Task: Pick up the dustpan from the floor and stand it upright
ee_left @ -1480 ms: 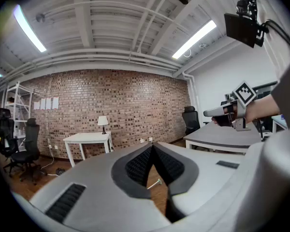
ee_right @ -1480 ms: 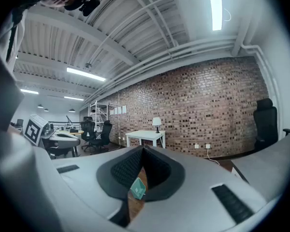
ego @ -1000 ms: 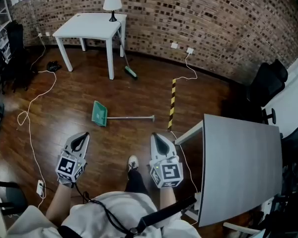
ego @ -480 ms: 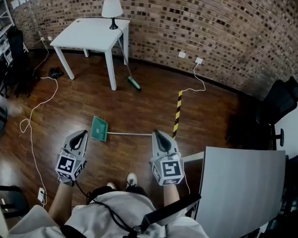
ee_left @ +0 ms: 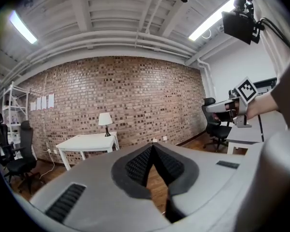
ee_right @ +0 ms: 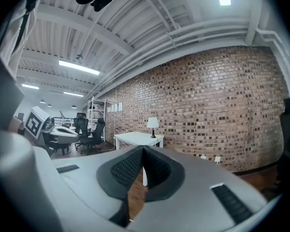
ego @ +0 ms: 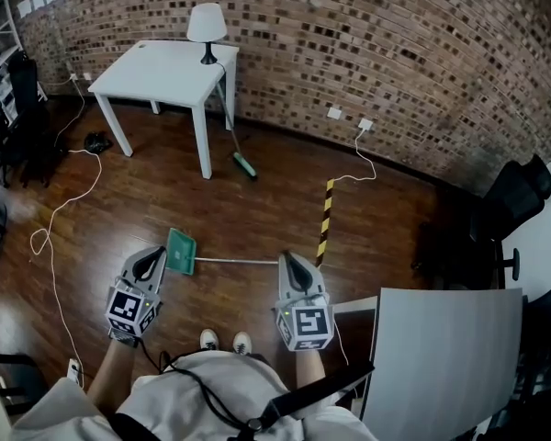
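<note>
A green dustpan (ego: 180, 251) lies flat on the wooden floor, its thin metal handle (ego: 239, 261) pointing right. In the head view my left gripper (ego: 150, 257) hovers just left of the pan, shut and empty. My right gripper (ego: 289, 262) hangs over the handle's right end, also shut with nothing between its fingers. Both gripper views look level across the room: the left gripper (ee_left: 152, 146) and the right gripper (ee_right: 142, 149) show their pads pressed tip to tip, and the dustpan is out of sight below them.
A white table (ego: 165, 68) with a lamp (ego: 206, 25) stands by the brick wall; a green-headed broom (ego: 240, 161) leans at its leg. A yellow-black strip (ego: 325, 222) and white cables (ego: 61, 200) cross the floor. A grey desk (ego: 441, 356) sits at right, office chairs (ego: 510, 200) behind it.
Both grippers and the person have advanced toward the dustpan; it now lies right at the gripper tips instead of well ahead. The jaws stayed shut.
</note>
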`<action>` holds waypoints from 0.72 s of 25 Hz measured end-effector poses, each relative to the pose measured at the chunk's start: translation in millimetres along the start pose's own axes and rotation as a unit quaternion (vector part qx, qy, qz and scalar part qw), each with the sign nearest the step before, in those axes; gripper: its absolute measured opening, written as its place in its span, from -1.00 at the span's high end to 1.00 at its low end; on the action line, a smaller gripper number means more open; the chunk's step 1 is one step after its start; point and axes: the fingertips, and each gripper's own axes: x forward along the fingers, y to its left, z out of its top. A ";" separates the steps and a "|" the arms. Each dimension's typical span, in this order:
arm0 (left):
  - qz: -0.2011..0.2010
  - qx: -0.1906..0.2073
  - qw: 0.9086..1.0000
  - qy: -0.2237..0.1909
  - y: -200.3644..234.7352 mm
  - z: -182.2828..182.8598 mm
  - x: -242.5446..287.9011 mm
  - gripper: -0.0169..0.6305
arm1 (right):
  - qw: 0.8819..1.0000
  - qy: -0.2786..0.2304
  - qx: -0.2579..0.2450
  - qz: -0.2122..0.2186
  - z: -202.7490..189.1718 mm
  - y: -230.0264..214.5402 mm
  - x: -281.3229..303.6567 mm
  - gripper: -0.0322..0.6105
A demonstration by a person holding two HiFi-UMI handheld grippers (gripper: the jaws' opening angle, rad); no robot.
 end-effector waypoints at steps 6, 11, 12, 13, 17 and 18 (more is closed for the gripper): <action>0.021 -0.035 0.999 -0.011 25.8 -4.5 -2.8 0.87 | 1.000 0.008 -0.003 -0.017 0.4 4.6 8.9 0.86; 0.021 -0.077 0.996 0.030 51.7 -37.5 -9.0 0.47 | 0.999 0.026 0.006 -0.017 -9.6 16.6 15.6 0.20; 0.020 -0.081 0.996 0.038 56.0 -46.5 -11.7 0.46 | 0.999 0.030 0.002 -0.018 -12.3 20.6 16.5 0.13; 0.019 -0.085 0.995 0.047 60.4 -56.8 -14.8 0.46 | 0.999 0.035 -0.005 -0.020 -16.2 24.5 17.3 0.12; -0.005 -0.100 0.990 0.101 67.1 -104.4 -14.9 0.46 | 0.994 0.093 -0.040 -0.046 -43.9 24.2 21.8 0.13; -0.011 -0.102 0.988 0.115 66.1 -115.0 -12.0 0.46 | 0.992 0.110 -0.043 -0.052 -51.5 19.0 22.6 0.13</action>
